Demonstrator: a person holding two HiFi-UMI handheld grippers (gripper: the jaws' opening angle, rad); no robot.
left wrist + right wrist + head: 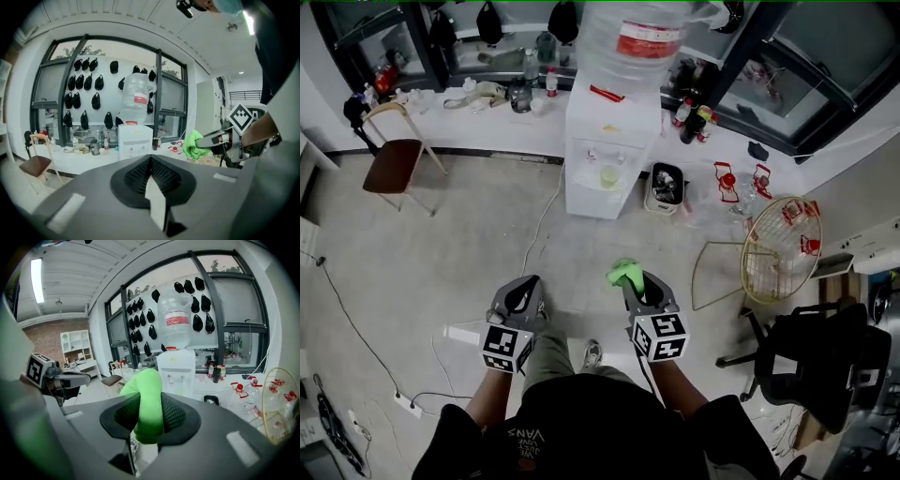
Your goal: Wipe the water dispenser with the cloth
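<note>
Right tool (pixel 632 282) clamps the green cloth (pixel 624 272) at its tips; left tool (pixel 523 289) is closed on nothing. Water dispenser (pixel 607 150) stands well ahead, against the front edge of the bench (pixel 478 129).

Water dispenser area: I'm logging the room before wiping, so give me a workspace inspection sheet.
Surface: pale floor; white ledge under the windows.
Job's things: water dispenser against the ledge, untouched; green cloth held well short of it.
Clutter: bottles on the ledge; wire guard on the floor, right.
Grippers: left gripper shut, empty; right gripper shut on the cloth.
Cables: white cable from the dispenser across the floor; black cable at left.
Surroundings: wooden chair left; office chair right.
</note>
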